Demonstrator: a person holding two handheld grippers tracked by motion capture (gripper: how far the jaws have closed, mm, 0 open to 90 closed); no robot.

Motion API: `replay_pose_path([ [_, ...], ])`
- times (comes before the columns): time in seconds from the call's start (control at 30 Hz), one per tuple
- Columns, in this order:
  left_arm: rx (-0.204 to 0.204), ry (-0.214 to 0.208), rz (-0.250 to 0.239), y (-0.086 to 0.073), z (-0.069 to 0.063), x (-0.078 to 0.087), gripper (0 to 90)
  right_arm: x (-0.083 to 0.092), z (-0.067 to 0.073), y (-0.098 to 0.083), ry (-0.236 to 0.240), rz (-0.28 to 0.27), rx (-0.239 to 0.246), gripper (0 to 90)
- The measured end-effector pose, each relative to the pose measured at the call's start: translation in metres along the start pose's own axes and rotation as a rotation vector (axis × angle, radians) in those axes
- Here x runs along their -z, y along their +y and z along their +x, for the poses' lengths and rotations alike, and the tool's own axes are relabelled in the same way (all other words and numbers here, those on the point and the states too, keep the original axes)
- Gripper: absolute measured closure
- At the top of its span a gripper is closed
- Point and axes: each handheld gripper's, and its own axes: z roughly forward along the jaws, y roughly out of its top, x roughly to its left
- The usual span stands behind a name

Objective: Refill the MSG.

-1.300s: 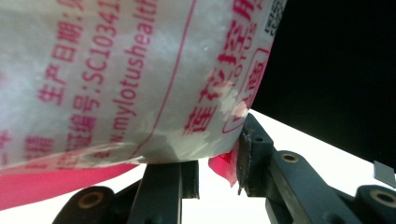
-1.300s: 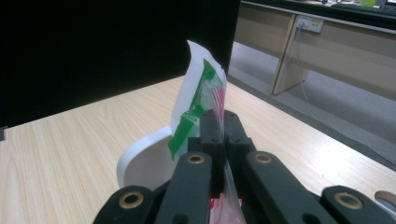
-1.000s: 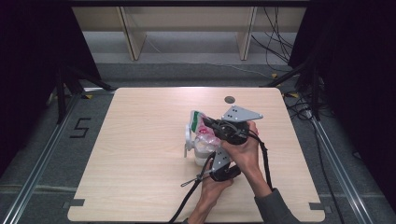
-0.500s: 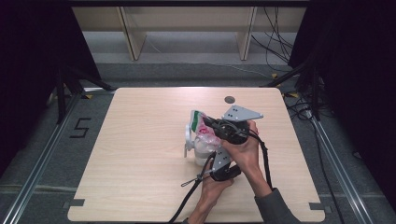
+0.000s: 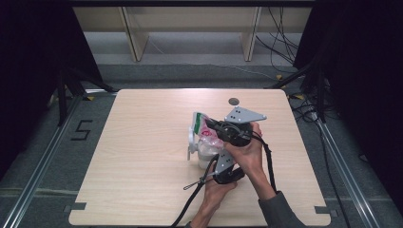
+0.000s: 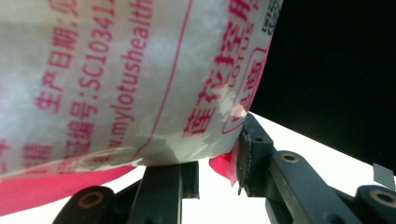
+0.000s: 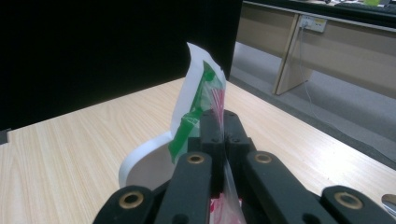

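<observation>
A clear plastic bag (image 5: 205,138) with white contents and pink and green print stands near the middle of the wooden table (image 5: 142,156). My right gripper (image 5: 209,124) comes in from the right and is shut on the thin film at the bag's top. In the right gripper view its jaws (image 7: 218,122) pinch that film beside the green and white strip (image 7: 198,93). My left gripper (image 5: 212,164) reaches up from below at the bag's near lower side. In the left gripper view the bag (image 6: 116,79), printed in red, sits on the jaws (image 6: 215,164), with its pink corner caught between them.
A small dark disc (image 5: 233,101) lies near the table's far edge. Beyond the table stands a low wooden shelf (image 5: 190,28), with cables (image 5: 285,52) on the floor to the right. A "5" mark (image 5: 81,129) is on the floor at left.
</observation>
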Motion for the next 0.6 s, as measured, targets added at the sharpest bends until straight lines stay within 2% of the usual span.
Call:
replay_pose_path([
  [0.1, -0.002, 0.002, 0.006, -0.0002, -0.0001, 0.0005, 72.4, -0.0007, 0.0000, 0.0002, 0.006, -0.002, 0.009, 90.0],
  [0.2, -0.002, -0.010, -0.006, 0.0005, 0.0002, -0.0003, 72.4, 0.0000, 0.0003, 0.0007, -0.013, -0.012, 0.014, 90.0],
  [0.23, 0.000, -0.009, -0.004, 0.0000, -0.0002, -0.0003, 72.4, 0.0008, 0.0008, 0.0011, -0.006, 0.007, 0.014, 90.0],
  [0.3, -0.002, -0.009, 0.000, -0.0001, -0.0003, -0.0002, 72.4, -0.0007, 0.0009, 0.0002, -0.010, 0.005, 0.023, 90.0],
  [0.33, -0.005, -0.009, -0.006, 0.0000, -0.0002, -0.0004, 72.4, -0.0009, 0.0016, 0.0000, -0.012, -0.003, 0.009, 90.0],
  [0.37, -0.009, 0.003, 0.002, 0.0007, -0.0011, 0.0007, 72.4, -0.0005, -0.0004, 0.0010, 0.003, -0.003, 0.035, 90.0],
  [0.4, -0.008, 0.003, 0.004, 0.0010, -0.0012, 0.0011, 72.4, 0.0005, 0.0000, 0.0016, -0.001, 0.002, 0.040, 90.0],
  [0.43, -0.009, 0.002, 0.004, 0.0008, -0.0011, 0.0010, 72.5, 0.0010, 0.0019, 0.0014, -0.004, 0.009, 0.015, 90.0],
  [0.47, -0.011, 0.004, 0.007, 0.0005, -0.0012, 0.0009, 72.4, 0.0000, 0.0015, 0.0010, -0.002, 0.007, 0.017, 90.0],
  [0.5, -0.009, -0.007, -0.012, -0.0007, -0.0008, -0.0010, 72.4, -0.0011, 0.0004, 0.0006, -0.007, 0.007, 0.030, 90.0],
  [0.53, -0.015, -0.006, 0.000, -0.0006, -0.0006, -0.0002, 72.4, -0.0013, -0.0002, 0.0002, -0.014, 0.005, 0.036, 90.0],
  [0.57, -0.016, -0.006, 0.001, -0.0007, -0.0005, -0.0002, 72.4, -0.0005, 0.0004, 0.0003, -0.004, 0.017, 0.016, 90.0],
  [0.6, -0.014, -0.006, 0.000, -0.0005, -0.0009, -0.0003, 72.4, -0.0008, -0.0015, 0.0004, 0.001, 0.011, 0.029, 90.0],
])
